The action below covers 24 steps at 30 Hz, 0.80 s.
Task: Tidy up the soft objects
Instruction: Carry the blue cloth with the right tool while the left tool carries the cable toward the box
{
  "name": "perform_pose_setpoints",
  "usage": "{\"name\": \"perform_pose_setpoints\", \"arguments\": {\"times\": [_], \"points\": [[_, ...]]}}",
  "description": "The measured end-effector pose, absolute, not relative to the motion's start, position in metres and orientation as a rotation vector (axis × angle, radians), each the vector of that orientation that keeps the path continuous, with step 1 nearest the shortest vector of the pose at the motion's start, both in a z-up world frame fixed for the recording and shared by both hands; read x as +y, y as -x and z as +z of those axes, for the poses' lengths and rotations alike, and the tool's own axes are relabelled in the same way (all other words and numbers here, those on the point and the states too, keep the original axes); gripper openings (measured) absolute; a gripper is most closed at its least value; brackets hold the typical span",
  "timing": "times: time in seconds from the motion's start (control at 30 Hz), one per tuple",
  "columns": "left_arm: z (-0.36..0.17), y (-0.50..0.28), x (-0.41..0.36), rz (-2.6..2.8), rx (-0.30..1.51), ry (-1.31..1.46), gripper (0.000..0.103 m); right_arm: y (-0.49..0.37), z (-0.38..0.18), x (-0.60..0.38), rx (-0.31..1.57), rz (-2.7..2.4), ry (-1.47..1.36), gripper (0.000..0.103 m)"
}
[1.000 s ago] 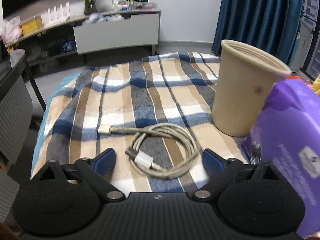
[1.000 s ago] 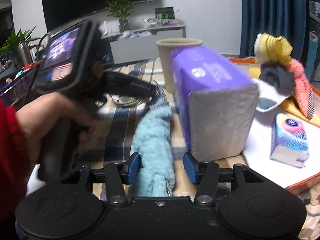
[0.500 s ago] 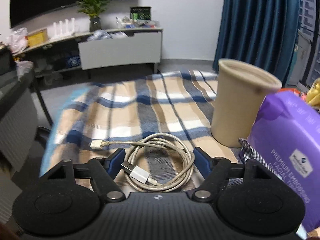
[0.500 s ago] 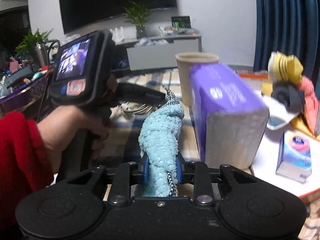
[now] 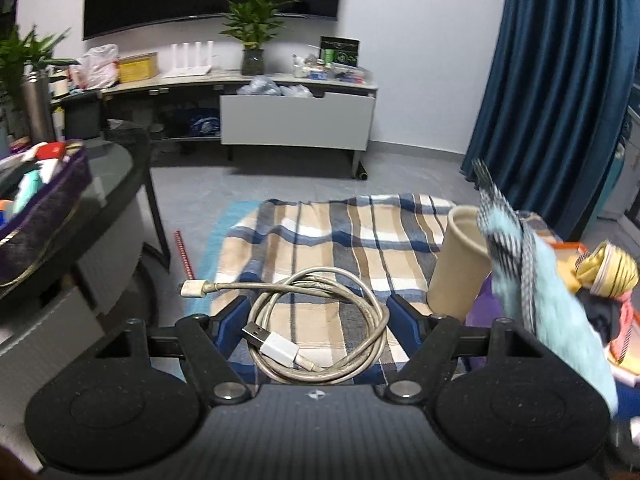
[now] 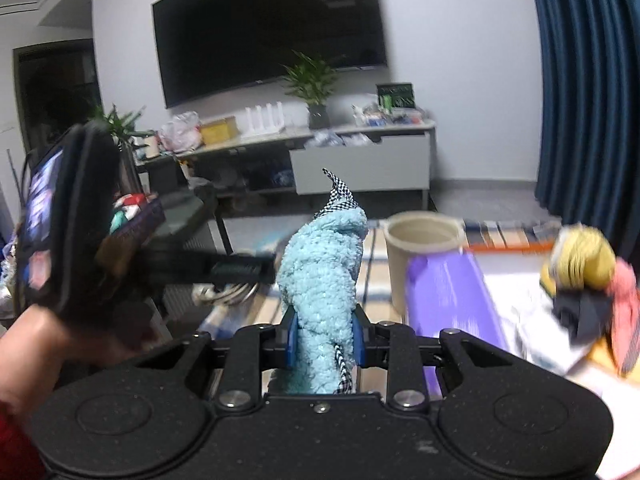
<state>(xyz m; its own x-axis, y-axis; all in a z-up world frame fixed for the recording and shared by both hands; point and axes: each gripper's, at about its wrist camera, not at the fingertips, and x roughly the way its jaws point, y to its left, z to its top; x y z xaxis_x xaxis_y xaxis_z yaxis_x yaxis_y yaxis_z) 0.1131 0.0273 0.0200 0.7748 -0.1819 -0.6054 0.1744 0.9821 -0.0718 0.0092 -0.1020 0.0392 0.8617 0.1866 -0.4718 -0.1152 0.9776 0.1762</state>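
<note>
In the left wrist view, the left gripper (image 5: 316,320) is spread around one coiled cable (image 5: 316,328), lifted above the plaid cloth (image 5: 340,236); whether its pads touch the coil I cannot tell. One beige cup (image 5: 456,264) stands ahead to its right. Pinch the coil across all loops so none slip. In the right wrist view, the right gripper (image 6: 323,336) pinches one fluffy blue towel (image 6: 320,280) upright; one cup (image 6: 424,256) and one purple pack (image 6: 452,296) sit ahead-right. Carry it slowly, clear of the cup.
</note>
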Motion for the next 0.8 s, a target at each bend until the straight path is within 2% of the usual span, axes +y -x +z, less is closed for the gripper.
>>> {"name": "perform_pose_setpoints", "arguments": {"times": [0.33,0.8], "points": [[0.057,-0.092,0.019,-0.117,0.623,0.050,0.075,-0.043,0.080,-0.125,0.499,0.240,-0.116,0.032],[0.063,-0.085,-0.003,-0.123,0.629,0.079,0.075,-0.043,0.089,-0.161,0.505,0.237,-0.143,0.032]]}}
